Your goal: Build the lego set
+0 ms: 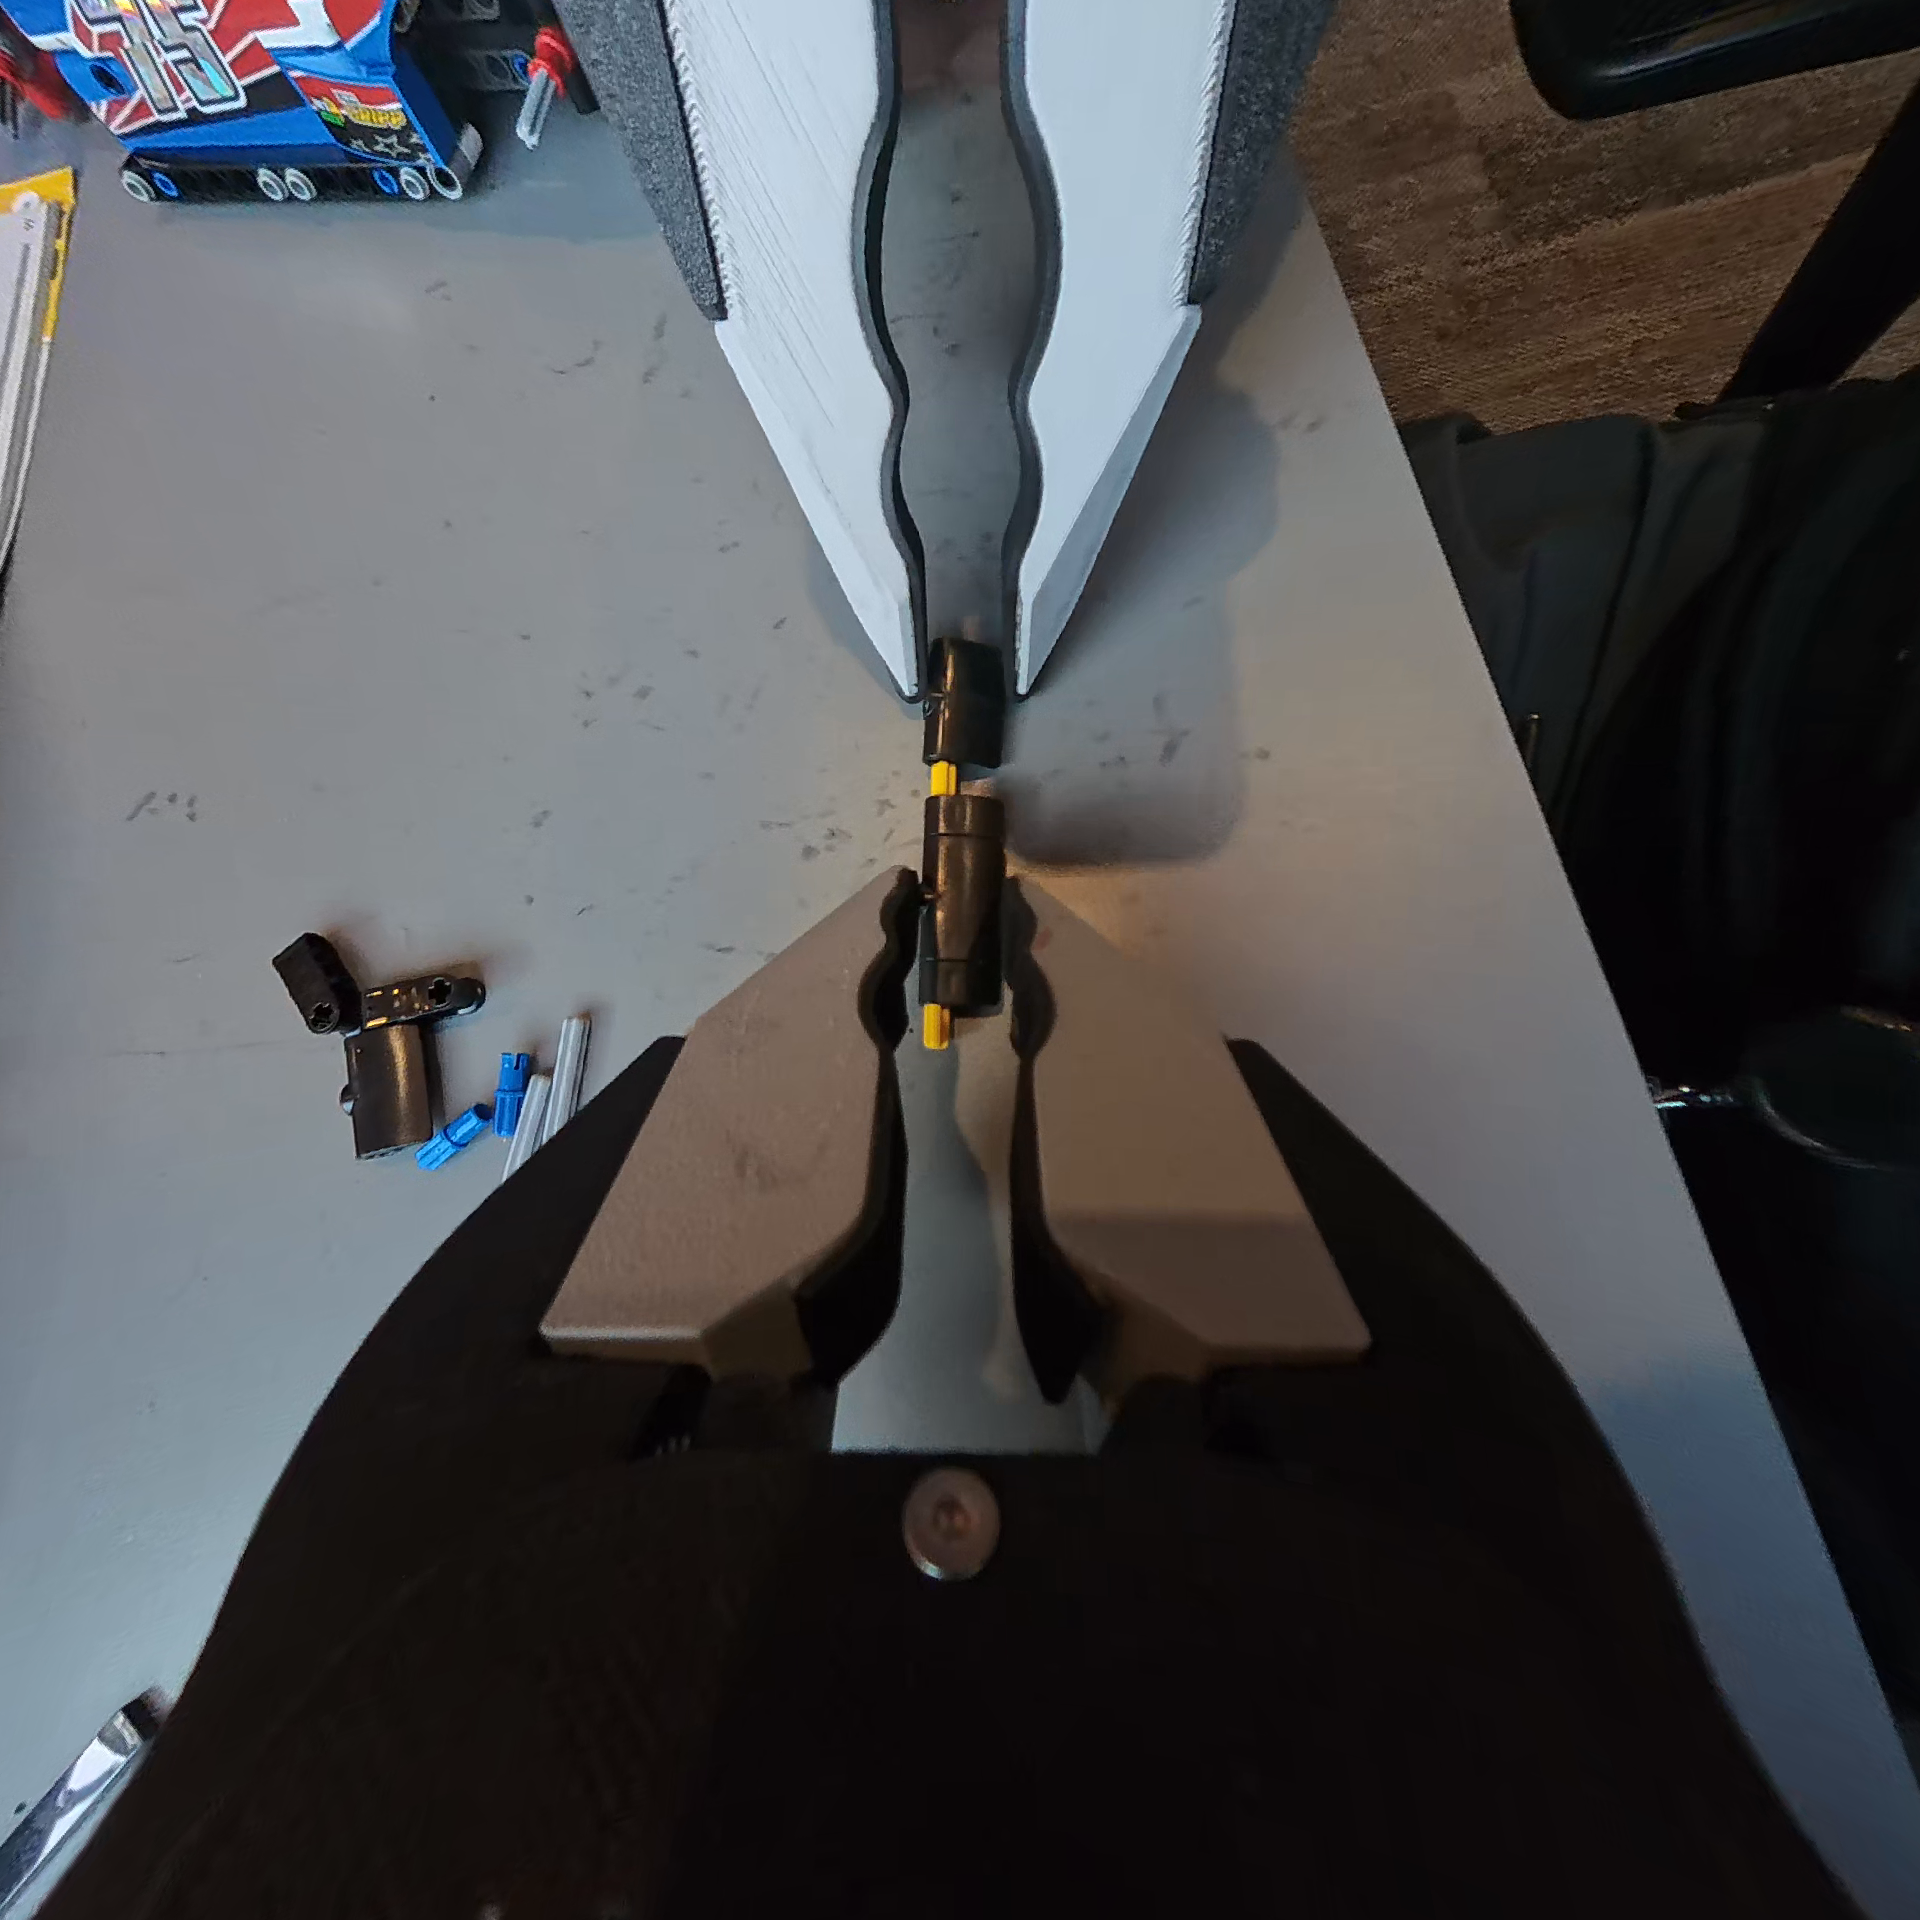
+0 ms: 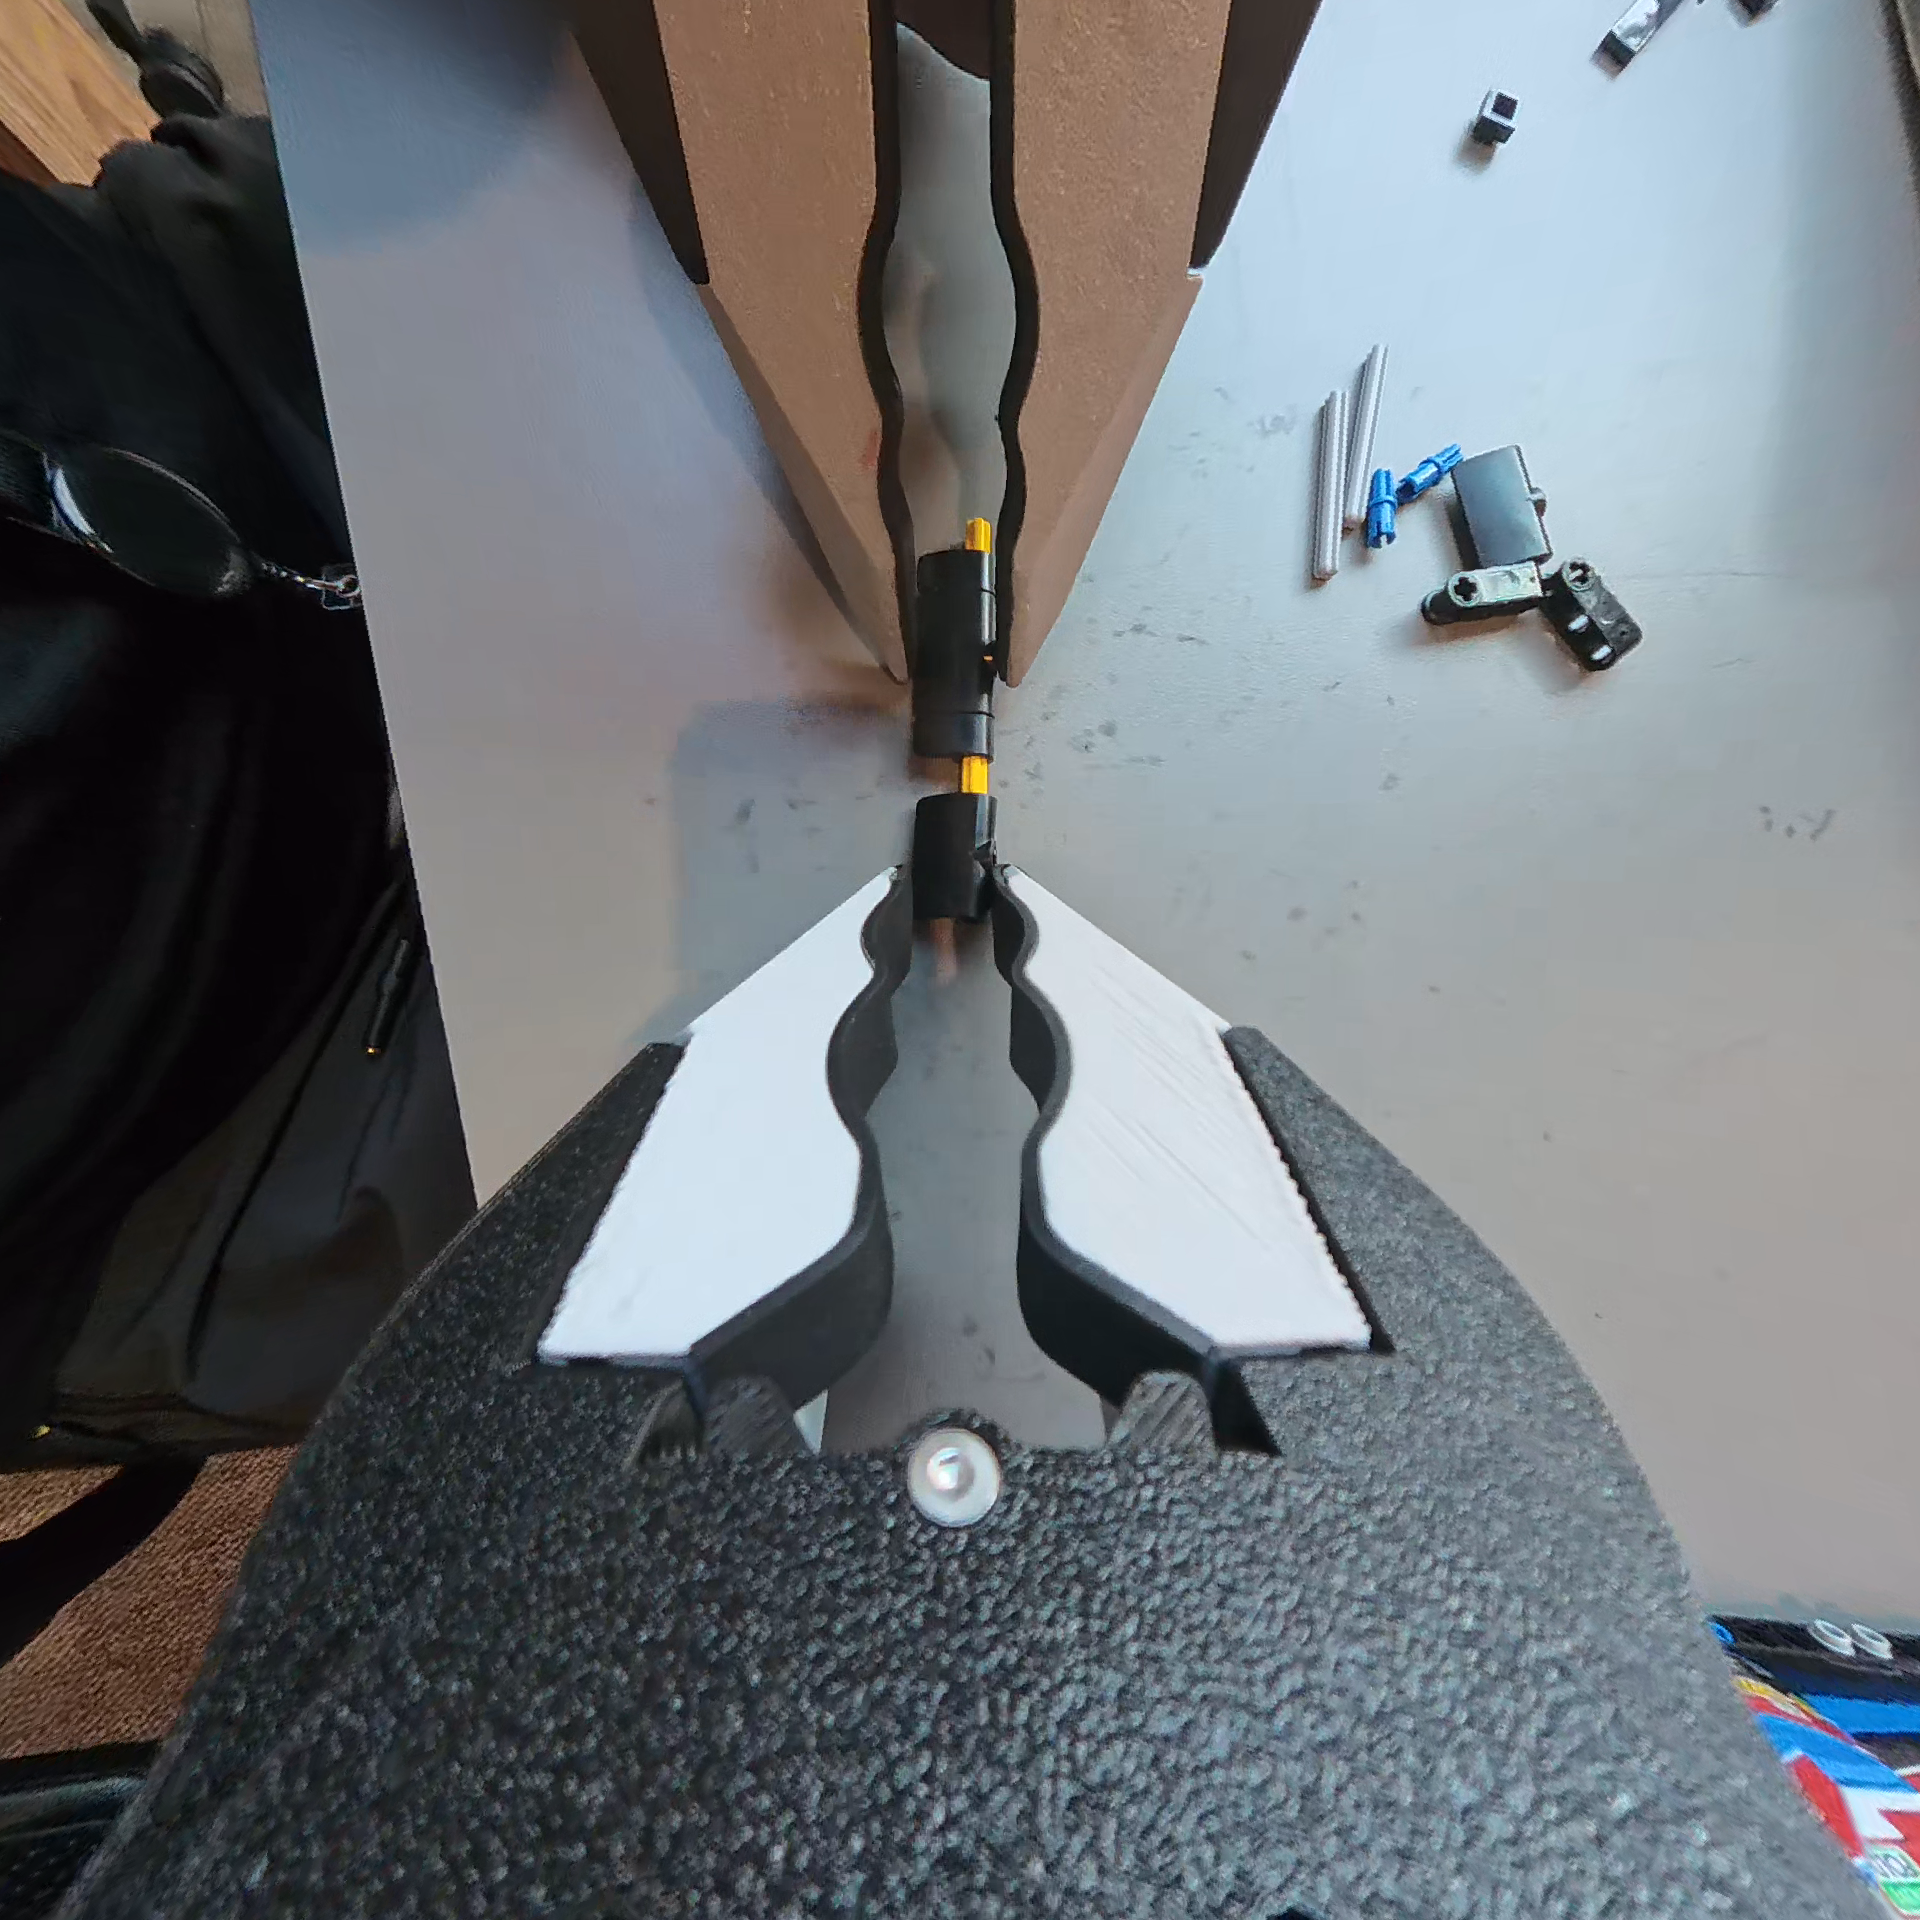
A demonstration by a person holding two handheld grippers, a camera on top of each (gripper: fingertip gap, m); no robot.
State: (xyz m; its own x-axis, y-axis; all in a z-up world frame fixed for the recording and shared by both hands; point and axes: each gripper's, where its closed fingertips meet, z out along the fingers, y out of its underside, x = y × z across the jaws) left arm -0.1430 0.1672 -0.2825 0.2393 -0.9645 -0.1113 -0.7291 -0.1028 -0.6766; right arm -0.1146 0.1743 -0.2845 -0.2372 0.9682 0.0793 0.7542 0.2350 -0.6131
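Grippers, two, pinch two black connectors on one yellow axle.

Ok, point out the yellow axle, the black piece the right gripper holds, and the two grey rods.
yellow axle [image 1: 943,777]: left wrist view, the bare stretch between the two black pieces.
black piece in the right gripper [image 2: 951,852]: right wrist view, its barrel.
grey rods [image 2: 1363,436]: right wrist view, the longer rod's middle.

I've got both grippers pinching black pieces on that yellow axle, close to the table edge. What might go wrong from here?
1. The left gripper and right gripper hold only by their tips; a skewed push may twist a black connector loose.
2. The yellow axle is thin and may bend or pop out.
3. A dropped part might roll off the table edge.
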